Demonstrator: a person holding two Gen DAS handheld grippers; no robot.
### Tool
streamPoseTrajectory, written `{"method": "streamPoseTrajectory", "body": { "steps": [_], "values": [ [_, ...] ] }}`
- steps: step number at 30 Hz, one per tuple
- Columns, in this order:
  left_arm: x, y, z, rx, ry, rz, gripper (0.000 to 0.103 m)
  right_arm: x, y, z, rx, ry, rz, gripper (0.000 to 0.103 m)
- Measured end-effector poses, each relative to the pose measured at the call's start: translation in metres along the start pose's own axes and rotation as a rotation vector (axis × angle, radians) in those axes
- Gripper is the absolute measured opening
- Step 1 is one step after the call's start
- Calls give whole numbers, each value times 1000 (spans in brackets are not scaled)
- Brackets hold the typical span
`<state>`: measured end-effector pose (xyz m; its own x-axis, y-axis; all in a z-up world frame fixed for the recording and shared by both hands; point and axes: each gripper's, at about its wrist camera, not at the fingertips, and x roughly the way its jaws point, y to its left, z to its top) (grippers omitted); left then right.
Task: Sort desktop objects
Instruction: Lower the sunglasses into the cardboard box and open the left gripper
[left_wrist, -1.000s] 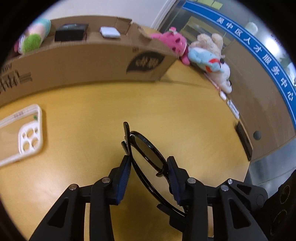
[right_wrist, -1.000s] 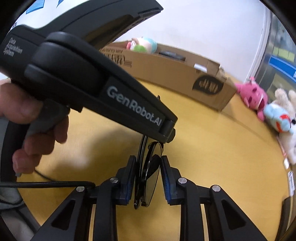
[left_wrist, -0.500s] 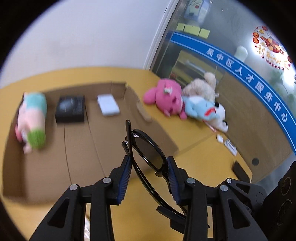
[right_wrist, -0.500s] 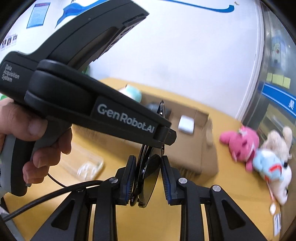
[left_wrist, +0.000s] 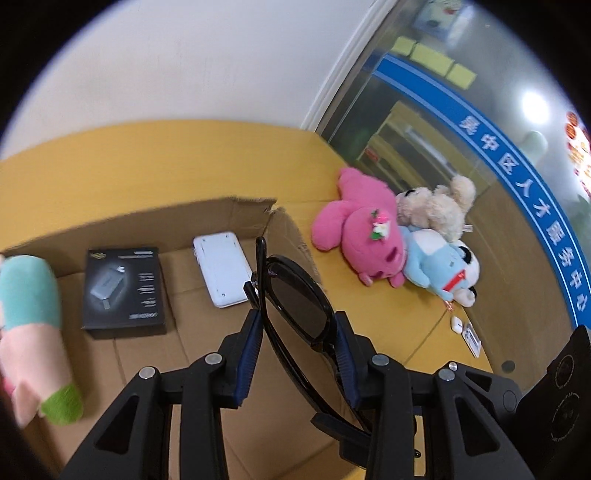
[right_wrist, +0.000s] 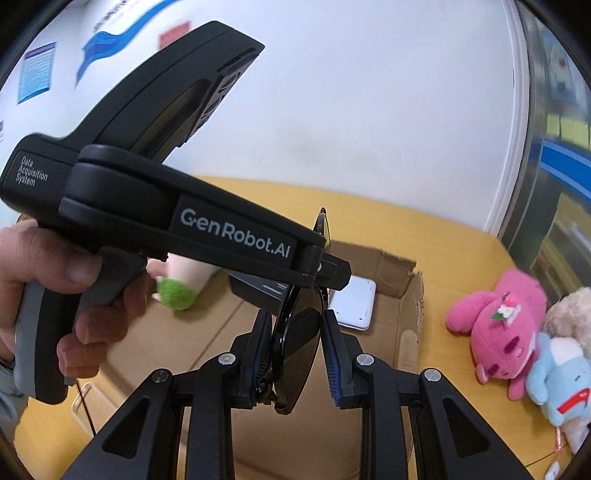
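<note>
Both grippers clamped on the same black sunglasses (left_wrist: 295, 295) — left gripper (left_wrist: 297, 354) pinches across one lens, right gripper (right_wrist: 295, 354) the other end. Frame's long axis runs from one gripper to the other, so neither hand is nearer; they share the load. Open cardboard box (left_wrist: 229, 218) sits directly below and ahead of both, black packet (left_wrist: 123, 290) and white case (left_wrist: 221, 273) on its floor. Judgement: next is lowering onto bare cardboard nearer the grippers — then both release together.

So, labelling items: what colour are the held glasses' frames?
Glossy black glasses, dark lenses; clearest in left wrist view.
</note>
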<state>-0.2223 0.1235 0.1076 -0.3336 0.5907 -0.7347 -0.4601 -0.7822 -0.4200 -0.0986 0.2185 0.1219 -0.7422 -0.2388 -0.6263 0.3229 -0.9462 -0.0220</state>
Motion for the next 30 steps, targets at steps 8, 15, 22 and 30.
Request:
{"method": "streamPoseTrajectory", "body": {
  "steps": [8,15,22,30],
  "values": [
    [106,30,0,-84,179,-48,37,85,-48,-17,122,240,-10,26],
    [152,28,-19,-128,286,-109,34,119,-63,-47,167,430,-79,25],
    [167,19,-21,-139,302,-122,34,116,-63,-57,166,483,-134,25],
    [166,21,-21,-160,321,-118,36,119,-57,-54,157,519,-177,29]
  ]
}}
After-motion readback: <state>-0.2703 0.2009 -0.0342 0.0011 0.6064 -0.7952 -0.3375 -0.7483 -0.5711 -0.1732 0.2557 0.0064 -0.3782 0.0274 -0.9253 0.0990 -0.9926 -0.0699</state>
